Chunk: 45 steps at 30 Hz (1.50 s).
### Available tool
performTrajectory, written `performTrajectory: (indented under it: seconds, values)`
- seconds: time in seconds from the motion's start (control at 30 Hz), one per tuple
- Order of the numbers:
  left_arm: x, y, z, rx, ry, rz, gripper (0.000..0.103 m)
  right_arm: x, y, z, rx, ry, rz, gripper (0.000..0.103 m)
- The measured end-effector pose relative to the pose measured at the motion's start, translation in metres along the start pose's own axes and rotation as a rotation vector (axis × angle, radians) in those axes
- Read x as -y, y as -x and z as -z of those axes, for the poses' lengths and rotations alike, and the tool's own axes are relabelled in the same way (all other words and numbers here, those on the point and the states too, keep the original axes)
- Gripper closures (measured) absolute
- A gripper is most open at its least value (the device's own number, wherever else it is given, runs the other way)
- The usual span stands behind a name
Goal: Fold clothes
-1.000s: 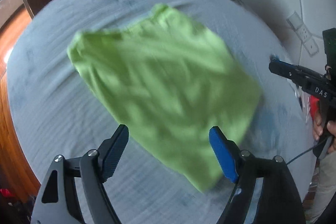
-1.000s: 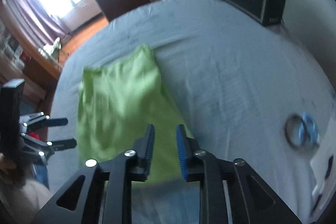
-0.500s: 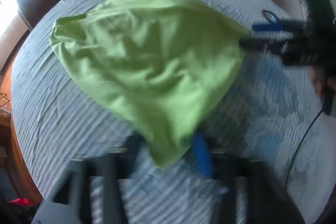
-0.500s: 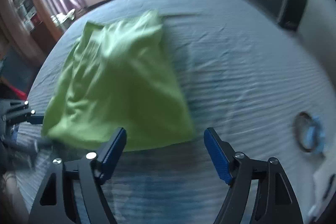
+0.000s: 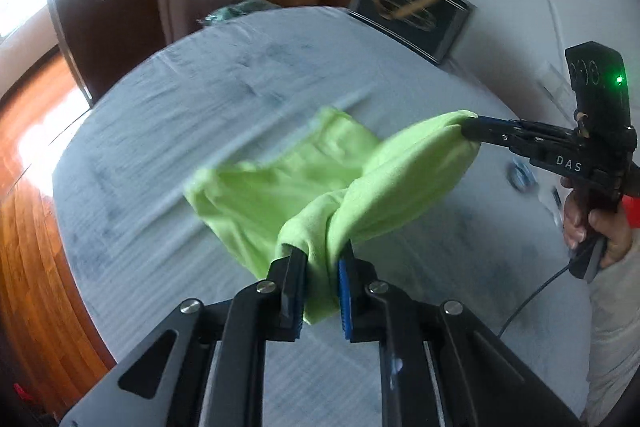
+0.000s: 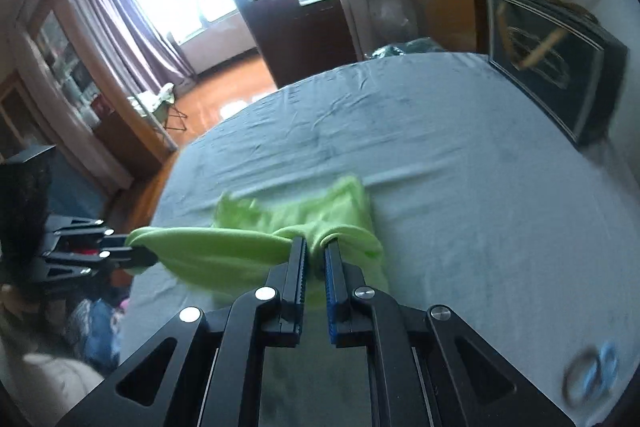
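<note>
Left hand-held gripper (image 5: 322, 259), bottom centre of left wrist view, fingers pinching bunched corner of green garment (image 5: 280, 187). Right hand-held gripper (image 5: 470, 127), at right of same frame, clamped on opposite corner; person's hand (image 5: 592, 219) on its grip at right edge. Garment stretched between both grippers mid-frame, raised, far part trailing onto grey bed (image 5: 180, 99). Dark framed picture (image 5: 412, 15) at upper right, leaning against wall behind bed.
</note>
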State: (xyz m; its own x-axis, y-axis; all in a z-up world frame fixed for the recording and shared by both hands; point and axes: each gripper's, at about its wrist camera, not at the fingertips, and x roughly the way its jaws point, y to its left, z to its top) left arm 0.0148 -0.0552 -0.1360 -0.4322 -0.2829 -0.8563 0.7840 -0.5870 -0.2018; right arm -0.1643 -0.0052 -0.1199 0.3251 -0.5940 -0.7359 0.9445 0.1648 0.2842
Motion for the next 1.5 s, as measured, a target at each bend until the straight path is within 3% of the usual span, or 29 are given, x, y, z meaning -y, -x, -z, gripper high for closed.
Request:
performTrajectory:
  seconds: [0.07,0.13,0.2,0.27,0.33,0.37,0.43,0.47,0.53,0.63,0.67,0.7,0.77,0.8,0.83,0.93,1.0,1.07,1.1,1.13,1.17,1.23,1.3,1.4,1.43,1.5]
  values:
    - [-0.026,-0.022,-0.016,-0.029,0.031,-0.005,0.089,0.008,-0.033,-0.018,-0.035,-0.025,0.020,0.094]
    - [-0.050,-0.056,-0.029,-0.085,0.062,-0.020,0.088,0.018,-0.065,-0.029,-0.069,-0.066,0.044,0.076]
    - [-0.071,-0.087,-0.037,-0.139,0.094,-0.032,0.075,0.027,-0.097,-0.040,-0.104,-0.108,0.068,0.066]
    - [-0.084,-0.090,-0.041,-0.131,0.112,-0.035,0.028,0.035,-0.108,-0.044,-0.107,-0.139,0.080,0.062]
    - [-0.093,-0.078,-0.044,-0.091,0.129,-0.018,0.006,0.040,-0.101,-0.042,-0.084,-0.160,0.082,0.059]
    - [-0.095,-0.070,-0.043,-0.073,0.135,-0.013,0.003,0.041,-0.090,-0.041,-0.061,-0.165,0.085,0.056]
    - [-0.095,-0.057,-0.041,-0.052,0.145,-0.009,0.003,0.043,-0.064,-0.030,-0.030,-0.191,0.097,0.038]
    - [-0.094,-0.054,-0.040,-0.052,0.149,-0.010,0.003,0.043,-0.052,-0.025,-0.015,-0.204,0.103,0.034]
    - [-0.084,-0.054,-0.031,-0.061,0.140,-0.009,0.003,0.045,-0.028,-0.014,0.013,-0.229,0.113,0.032]
    - [-0.067,-0.064,-0.014,-0.077,0.138,0.000,0.006,0.045,-0.025,0.003,-0.033,-0.240,0.114,0.032]
    - [-0.062,-0.071,-0.010,-0.086,0.138,0.001,0.019,0.044,-0.027,0.007,-0.049,-0.239,0.118,0.032]
    - [-0.057,-0.080,-0.006,-0.095,0.138,0.002,0.024,0.042,-0.030,0.011,-0.056,-0.237,0.117,0.032]
    - [-0.051,-0.091,0.002,-0.107,0.126,-0.022,0.045,0.038,-0.034,0.017,-0.060,-0.229,0.087,0.055]
    - [-0.048,-0.096,0.005,-0.112,0.120,-0.035,0.047,0.032,-0.037,0.020,-0.061,-0.215,0.059,0.090]
    - [-0.045,-0.101,0.009,-0.118,0.114,-0.048,0.048,0.027,-0.045,0.022,-0.073,-0.195,0.045,0.101]
    - [-0.044,-0.108,0.016,-0.142,0.092,-0.093,0.048,0.032,-0.077,0.036,-0.202,-0.181,0.128,0.101]
    - [-0.047,-0.095,0.015,-0.138,0.106,-0.069,0.048,0.035,-0.072,0.038,-0.187,-0.198,0.131,0.101]
    - [-0.054,-0.087,0.007,-0.121,0.125,-0.058,0.045,0.032,-0.051,0.029,-0.113,-0.208,0.110,0.100]
    - [-0.059,-0.086,0.000,-0.106,0.136,-0.065,0.038,0.030,-0.040,0.025,-0.076,-0.212,0.100,0.097]
    - [-0.064,-0.085,-0.008,-0.090,0.146,-0.072,0.014,0.029,-0.031,0.021,-0.044,-0.216,0.091,0.087]
    - [-0.070,-0.084,-0.015,-0.075,0.157,-0.078,0.000,0.027,-0.031,0.016,-0.043,-0.211,0.090,0.080]
    - [-0.080,-0.082,-0.030,-0.044,0.178,-0.091,0.000,0.024,-0.032,0.007,-0.041,-0.202,0.087,0.053]
    - [-0.091,-0.080,-0.045,-0.013,0.199,-0.104,0.000,0.022,-0.034,-0.002,-0.041,-0.195,0.084,0.044]
    - [-0.104,-0.095,-0.057,-0.021,0.218,-0.117,0.000,0.035,-0.059,-0.014,-0.059,-0.245,0.068,0.044]
    - [-0.104,-0.103,-0.056,-0.038,0.221,-0.111,0.004,0.042,-0.067,-0.018,-0.067,-0.261,0.070,0.044]
    - [-0.104,-0.120,-0.054,-0.071,0.229,-0.098,0.024,0.056,-0.083,-0.022,-0.090,-0.298,0.059,0.044]
